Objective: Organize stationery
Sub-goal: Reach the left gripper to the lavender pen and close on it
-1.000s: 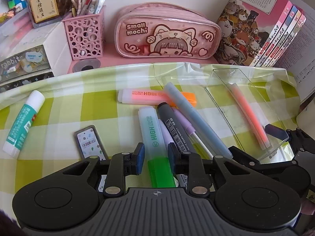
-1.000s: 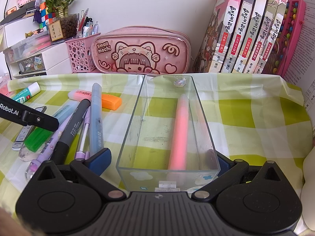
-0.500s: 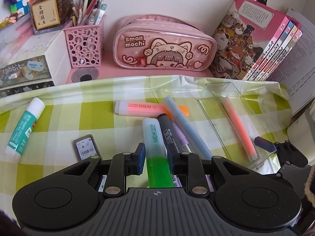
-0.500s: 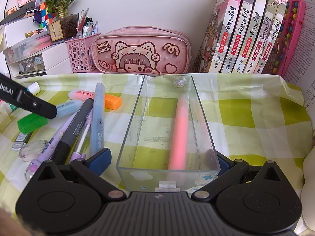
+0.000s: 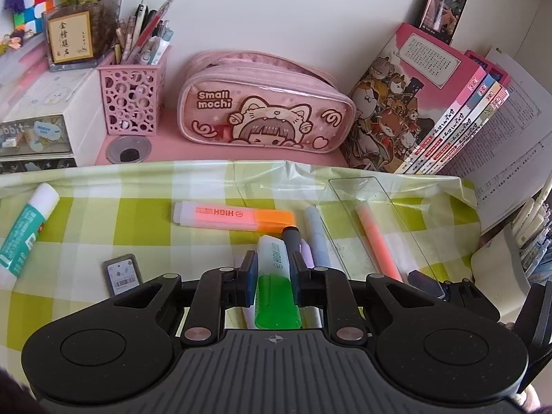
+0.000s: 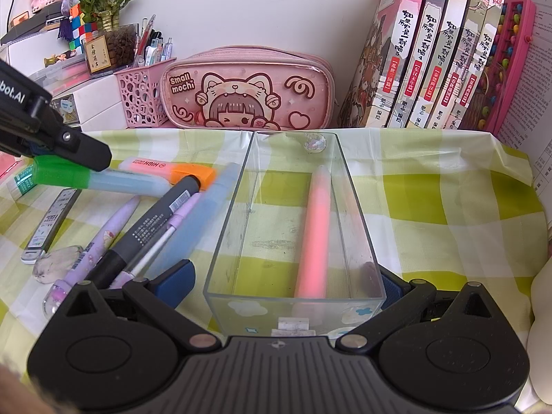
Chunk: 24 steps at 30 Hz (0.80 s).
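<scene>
A row of books [image 6: 434, 51] leans beside a potted plant [image 6: 107, 3] and Rubik's cube [image 6: 81, 31].

Clear glossy plastic box [image 6: 352, 227], scuffed base. Tablecloth [image 6: 431, 207]: shiny, creased plastic sheet. Pencil case [image 5: 265, 117] w/ glossy vinyl front. Green highlighter [image 5: 276, 286], smooth plastic. Pen pot [image 5: 132, 100]: matt perforated plastic.

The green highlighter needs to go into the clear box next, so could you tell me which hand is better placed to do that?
The left. Its claw is shut on the green highlighter, lifted off the cloth. The right claw straddles the clear box, seemingly steadying it.
</scene>
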### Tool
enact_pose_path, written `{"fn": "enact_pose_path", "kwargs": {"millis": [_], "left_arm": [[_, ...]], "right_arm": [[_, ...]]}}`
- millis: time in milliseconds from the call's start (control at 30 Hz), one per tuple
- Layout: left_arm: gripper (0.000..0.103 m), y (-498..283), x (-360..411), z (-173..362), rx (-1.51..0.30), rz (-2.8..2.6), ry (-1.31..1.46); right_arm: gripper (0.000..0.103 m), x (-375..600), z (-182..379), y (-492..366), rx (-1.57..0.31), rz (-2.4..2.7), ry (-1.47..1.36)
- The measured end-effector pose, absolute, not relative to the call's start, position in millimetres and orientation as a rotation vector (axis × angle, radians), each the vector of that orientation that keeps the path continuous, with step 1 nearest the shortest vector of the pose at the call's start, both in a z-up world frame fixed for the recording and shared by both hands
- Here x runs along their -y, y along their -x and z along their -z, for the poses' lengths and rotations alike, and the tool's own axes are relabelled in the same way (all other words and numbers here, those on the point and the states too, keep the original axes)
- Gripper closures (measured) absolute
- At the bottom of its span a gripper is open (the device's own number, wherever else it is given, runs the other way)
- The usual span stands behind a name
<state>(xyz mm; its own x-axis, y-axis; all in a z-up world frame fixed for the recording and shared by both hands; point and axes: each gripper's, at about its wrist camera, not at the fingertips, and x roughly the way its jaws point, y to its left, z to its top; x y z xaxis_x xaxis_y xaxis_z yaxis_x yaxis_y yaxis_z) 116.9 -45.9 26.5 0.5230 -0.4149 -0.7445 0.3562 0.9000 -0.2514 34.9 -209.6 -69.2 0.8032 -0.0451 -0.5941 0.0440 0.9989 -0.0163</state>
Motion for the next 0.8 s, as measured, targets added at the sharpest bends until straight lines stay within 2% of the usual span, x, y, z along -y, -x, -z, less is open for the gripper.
{"fn": "enact_pose_path", "kwargs": {"millis": [200,233,267,333,400,467,700,800], "left_arm": [[0.103,-117.2,53.0,-30.5,-0.932,0.509,0.079],[0.100,-117.0,54.0,-29.5,-0.933,0.499,0.067],[0.092,-117.0,54.8,-28.0,-0.935,0.487,0.052],[0.083,-118.4,52.9,-23.1,-0.944,0.466,0.036],[0.059,-121.5,49.8,-17.5,-0.967,0.447,0.033],[0.051,-123.4,47.6,-13.3,-0.976,0.434,0.030],[0.051,-132.4,48.2,1.9,-1.048,0.442,0.049],[0.057,-136.1,48.4,9.5,-1.078,0.440,0.063]], "right_arm": [[0.001,209.7,69.2,-34.9,-0.636,0.048,0.002],[0.001,209.8,69.2,-34.9,-0.636,0.047,0.002],[0.001,209.9,69.2,-35.0,-0.636,0.047,0.002],[0.001,210.1,69.3,-35.0,-0.636,0.047,0.002],[0.001,209.7,69.1,-34.8,-0.636,0.048,0.002],[0.001,209.8,69.2,-34.9,-0.636,0.048,0.002],[0.005,209.9,68.3,-33.8,-0.629,0.059,0.001],[0.012,210.5,67.7,-32.7,-0.621,0.069,-0.002]]}}
